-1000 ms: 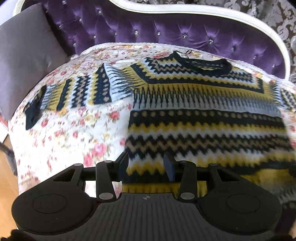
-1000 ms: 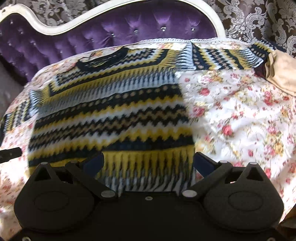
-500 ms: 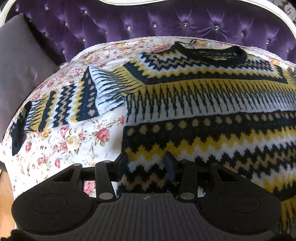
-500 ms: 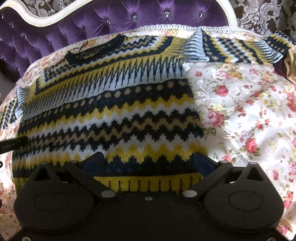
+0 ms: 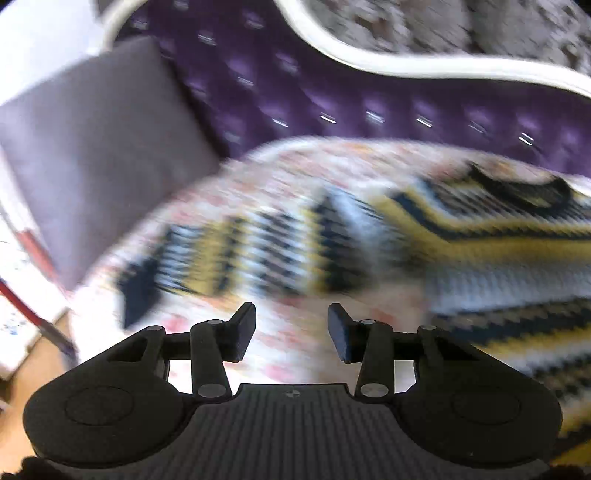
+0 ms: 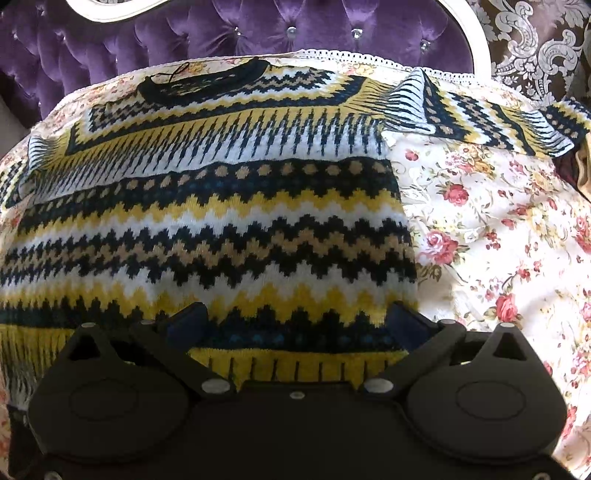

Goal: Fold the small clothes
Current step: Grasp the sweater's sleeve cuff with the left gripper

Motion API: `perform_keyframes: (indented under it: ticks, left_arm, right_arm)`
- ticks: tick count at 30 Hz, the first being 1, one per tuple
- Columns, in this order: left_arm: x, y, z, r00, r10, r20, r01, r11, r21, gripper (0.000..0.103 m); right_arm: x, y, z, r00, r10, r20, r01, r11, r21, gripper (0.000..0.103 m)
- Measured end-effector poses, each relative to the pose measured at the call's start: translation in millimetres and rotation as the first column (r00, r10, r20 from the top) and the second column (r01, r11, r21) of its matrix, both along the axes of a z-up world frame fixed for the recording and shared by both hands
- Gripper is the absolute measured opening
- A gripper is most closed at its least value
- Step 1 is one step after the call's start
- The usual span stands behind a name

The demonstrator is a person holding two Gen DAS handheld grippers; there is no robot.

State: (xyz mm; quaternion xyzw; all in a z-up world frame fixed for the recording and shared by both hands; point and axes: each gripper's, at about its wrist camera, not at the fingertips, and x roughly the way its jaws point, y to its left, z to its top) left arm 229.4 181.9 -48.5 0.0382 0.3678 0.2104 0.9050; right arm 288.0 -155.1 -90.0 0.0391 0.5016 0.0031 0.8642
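Note:
A knitted sweater (image 6: 221, 221) with yellow, black and white zigzag bands lies flat on a floral sheet (image 6: 498, 240), collar toward the headboard and both sleeves spread out. My right gripper (image 6: 295, 314) hovers open and wide over the sweater's lower right part, just above the yellow hem, with the right sleeve (image 6: 480, 114) far beyond it. The left wrist view is motion-blurred. My left gripper (image 5: 291, 314) is over bare floral sheet (image 5: 295, 343) just below the left sleeve (image 5: 258, 251). Its jaws are closing with nothing between them. The sweater's body (image 5: 498, 229) lies to its right.
A purple tufted headboard (image 6: 258, 33) with a white frame rises behind the bed. A grey cushion (image 5: 96, 155) leans at the left, a red pole (image 5: 33, 310) stands beside the bed's left edge, and a tan cloth (image 6: 585, 166) lies at the far right.
My left gripper has swung left off the sweater's body to the sheet under the left sleeve. The right gripper has sunk closer to the hem.

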Motion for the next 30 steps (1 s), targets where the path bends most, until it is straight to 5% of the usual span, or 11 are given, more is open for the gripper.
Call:
perform_keyframes:
  ticks: [9,19,21,26,30]
  left_arm:
    - [-1,102,-5,0.987,0.156,0.045,-0.161,0.976,0.145,0.042]
    - [26,140,-39,0.983,0.173,-0.059,-0.164,0.979,0.123,0.039]
    - [32,157,-44,0.977,0.193,-0.091,-0.188,0.981,0.056,0.005]
    - [23,190,-21,0.975,0.211,-0.064,-0.221,0.948,-0.231,0.004]
    - [24,182,28,0.989,0.145,-0.014,-0.142,0.933,-0.330,0.004]
  right_arm:
    - [0,1,-1,1.000,-0.013,0.005,0.013,1.000,-0.002,0.103]
    - [1,2,-2,1.000,-0.024,0.005,0.024,1.000,-0.001,0.103]
    - [1,2,-2,1.000,-0.025,0.005,0.025,1.000,-0.001,0.103]
    - [0,0,-1,1.000,-0.028,0.009,0.028,1.000,0.011,0.103]
    - [-2,-3,0,0.999,-0.031,0.018,0.031,0.999,0.032,0.103]
